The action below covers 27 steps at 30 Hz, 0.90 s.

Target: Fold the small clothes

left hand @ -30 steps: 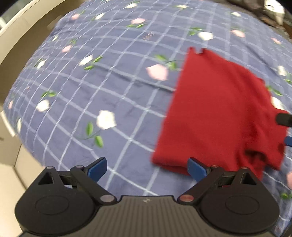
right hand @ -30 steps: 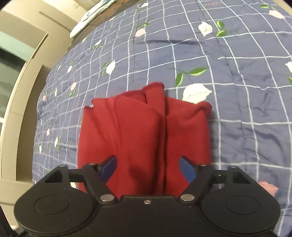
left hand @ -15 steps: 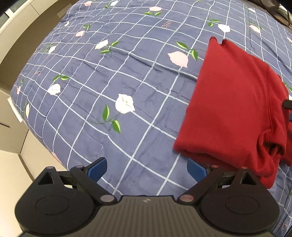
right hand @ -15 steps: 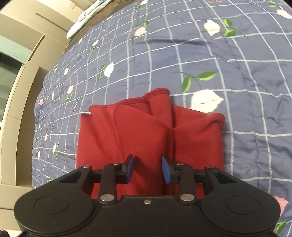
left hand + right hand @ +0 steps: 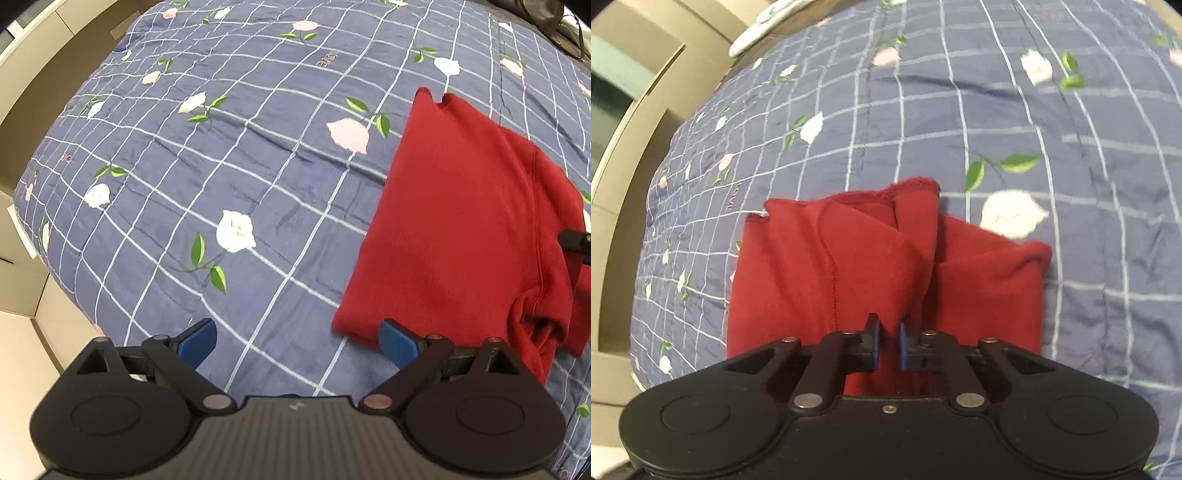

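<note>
Right wrist view: red garment partly folded, one pinch taken

Right wrist view shows my right gripper (image 5: 888,341) with its blue pads (image 5: 874,345) drawn close together on a ridge of the red garment (image 5: 849,266). A narrow gap stays between them and cloth fills it, so I judge it is pinching the fabric at the near edge.

From the left wrist view, my left gripper (image 5: 293,338) is spread wide and holds nothing. Its right pad (image 5: 395,341) is just at the near corner of the red garment (image 5: 461,221), which lies at about 2 o'clock from it, on the blue checked bedcover (image 5: 221,184) with flowers.

I judge the task is around the middle. The garment is already a compact block with layers turned over the centre. However, the part toward 12 o'clock from the right gripper is uneven, and the corner at 4 o'clock in the left view is bunched. One more fold and some smoothing seem to be left.
</note>
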### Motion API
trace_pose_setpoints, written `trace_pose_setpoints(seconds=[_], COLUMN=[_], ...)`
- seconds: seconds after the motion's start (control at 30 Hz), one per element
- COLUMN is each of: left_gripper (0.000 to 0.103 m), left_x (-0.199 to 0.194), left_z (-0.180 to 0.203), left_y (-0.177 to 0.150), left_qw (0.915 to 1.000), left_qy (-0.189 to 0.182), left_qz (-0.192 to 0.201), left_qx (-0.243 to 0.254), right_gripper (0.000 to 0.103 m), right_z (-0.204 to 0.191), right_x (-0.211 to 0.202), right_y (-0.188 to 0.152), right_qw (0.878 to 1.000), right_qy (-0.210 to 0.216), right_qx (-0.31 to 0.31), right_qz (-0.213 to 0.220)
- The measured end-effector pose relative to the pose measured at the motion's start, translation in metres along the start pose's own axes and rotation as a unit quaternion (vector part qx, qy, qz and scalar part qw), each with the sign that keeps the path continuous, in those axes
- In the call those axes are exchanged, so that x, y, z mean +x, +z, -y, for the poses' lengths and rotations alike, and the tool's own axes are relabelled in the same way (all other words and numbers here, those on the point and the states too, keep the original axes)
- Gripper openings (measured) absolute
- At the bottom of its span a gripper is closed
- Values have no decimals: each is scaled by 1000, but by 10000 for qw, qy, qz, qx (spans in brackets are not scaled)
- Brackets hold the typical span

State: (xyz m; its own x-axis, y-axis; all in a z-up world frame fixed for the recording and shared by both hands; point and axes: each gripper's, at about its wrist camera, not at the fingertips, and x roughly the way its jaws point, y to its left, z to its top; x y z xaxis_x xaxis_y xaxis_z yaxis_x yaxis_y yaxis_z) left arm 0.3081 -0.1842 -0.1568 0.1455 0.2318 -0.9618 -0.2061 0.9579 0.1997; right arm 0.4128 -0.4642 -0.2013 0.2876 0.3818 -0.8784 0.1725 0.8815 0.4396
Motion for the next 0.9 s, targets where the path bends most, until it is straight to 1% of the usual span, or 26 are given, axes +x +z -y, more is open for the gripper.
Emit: trace_pose_setpoints(seconds=[0.17, 0.27, 0.37, 0.47, 0.57, 0.67, 0.77, 0.83, 0.87, 0.9], left_gripper=[97, 97, 97, 97, 97, 97, 97, 97, 97, 97], left_x=[-7, -9, -6, -2, -2, -1, 2, 6, 7, 9], left_z=[2, 5, 12, 20, 26, 29, 30, 30, 30, 29], left_y=[2, 3, 4, 5, 6, 5, 4, 4, 4, 3], left_qw=[9999, 9999, 9998, 9997, 9995, 9993, 9991, 9990, 9990, 9989], left_qy=[-92, -144, -158, -154, -170, -152, -141, -119, -110, -102], left_qz=[50, 72, 39, 8, 1, -24, -109, -176, -192, -219], left_qx=[-25, -4, 71, 175, 261, 327, 375, 394, 394, 390], right_gripper=[8, 8, 8, 8, 8, 10, 15, 25, 25, 32], right_z=[0, 6, 14, 29, 41, 43, 46, 50, 50, 50], right_x=[-34, -51, -52, -44, -35, -24, -18, -20, -22, -23], right_y=[-7, -10, -9, -3, -2, -4, -7, -10, -13, -16], right_qw=[9990, 9976, 9959, 9958, 9966, 9953, 9955, 9965, 9969, 9972], right_qy=[-54, -175, -445, -693, -736, -874, -880, -796, -747, -693], right_qx=[-229, -464, -668, -532, -353, -397, -246, -34, 25, 60], right_qz=[390, 490, 422, 275, 60, -137, -261, -258, -256, -273])
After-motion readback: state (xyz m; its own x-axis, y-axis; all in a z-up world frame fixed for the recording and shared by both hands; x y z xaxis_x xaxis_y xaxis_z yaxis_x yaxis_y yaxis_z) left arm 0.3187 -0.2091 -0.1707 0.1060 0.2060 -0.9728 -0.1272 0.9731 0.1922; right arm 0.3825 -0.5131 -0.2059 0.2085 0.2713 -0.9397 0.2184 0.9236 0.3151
